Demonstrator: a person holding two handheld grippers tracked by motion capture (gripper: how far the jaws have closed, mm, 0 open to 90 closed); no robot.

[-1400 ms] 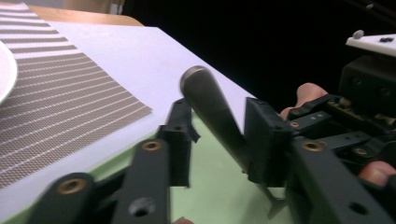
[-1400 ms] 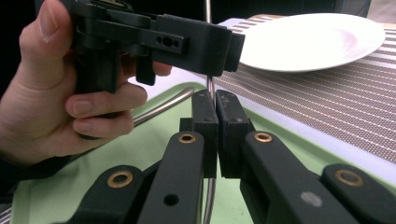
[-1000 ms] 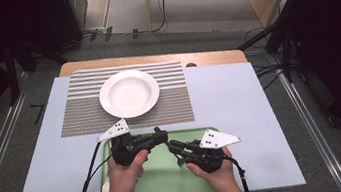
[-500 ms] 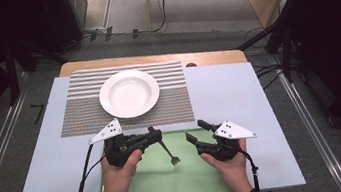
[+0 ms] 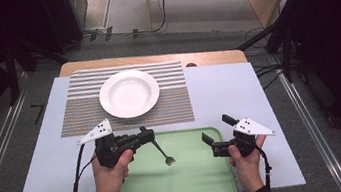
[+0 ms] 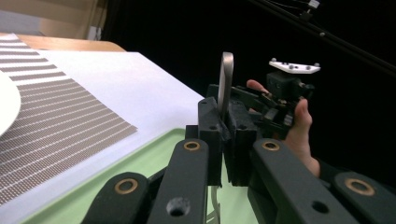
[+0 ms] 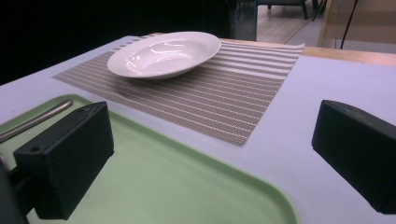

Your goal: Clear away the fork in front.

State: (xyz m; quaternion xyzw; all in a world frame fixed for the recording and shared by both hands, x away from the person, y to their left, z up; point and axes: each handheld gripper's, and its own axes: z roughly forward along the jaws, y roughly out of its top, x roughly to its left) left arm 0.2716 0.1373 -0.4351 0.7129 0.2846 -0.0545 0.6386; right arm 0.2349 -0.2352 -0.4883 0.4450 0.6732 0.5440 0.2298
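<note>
- High view: my left hand-held gripper [image 5: 148,135] is clenched on a fork [image 5: 160,150], its tines hanging down over the green tray [image 5: 191,189].
- My right hand-held gripper [image 5: 216,131] has its jaws spread wide and bare, beside the tray's right edge.
- Ahead of both, a white plate [image 5: 129,93] sits on the striped placemat [image 5: 175,104].

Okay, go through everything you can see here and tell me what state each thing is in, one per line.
Left claw: shut on the fork, above the tray.
Fork: held by its handle, tines hanging down over the tray.
Right claw: open, holding nothing.
Plate: nothing on it, upright on the placemat.
Placemat: flat on the table.
Tray: flat on the table; its bare part holds nothing.
</note>
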